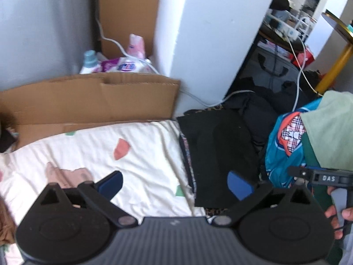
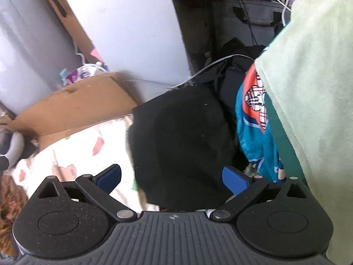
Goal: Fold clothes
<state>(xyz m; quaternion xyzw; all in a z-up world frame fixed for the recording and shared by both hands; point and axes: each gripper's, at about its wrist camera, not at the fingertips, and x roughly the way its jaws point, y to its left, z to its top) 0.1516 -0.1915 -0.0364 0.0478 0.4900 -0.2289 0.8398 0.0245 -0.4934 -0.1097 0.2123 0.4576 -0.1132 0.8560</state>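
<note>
White walls and a flattened cardboard sheet (image 1: 88, 101) close off the far side of the bed where I am working. Below me, my left hand-held gripper (image 1: 175, 185) hangs above the cream sheet (image 1: 141, 163) with its blue pads spread wide and nothing between them. My right hand-held gripper (image 2: 172, 176) is spread just as wide and equally empty, poised over the folded black garment (image 2: 181, 141). That black garment lies flat at the right edge of the cream sheet, its folded edge running along the sheet's side, and neither set of pads touches it. Left of my left pads, a crumpled pink garment (image 1: 66, 175) rests on the sheet. To the right of the black piece stands a pile with a blue printed cloth (image 2: 256, 137) and a pale green fleece (image 2: 308, 88) draped on top. From the left camera I can see my own right hand (image 1: 336, 216) wrapped on the handle of the other tool at the frame's right edge. Beyond the cardboard, a detergent bottle (image 1: 88, 63) and a pink pouch (image 1: 135, 46) sit in the corner, with a white cable (image 1: 198, 101) trailing past them toward more dark clothing (image 1: 264, 108).
</note>
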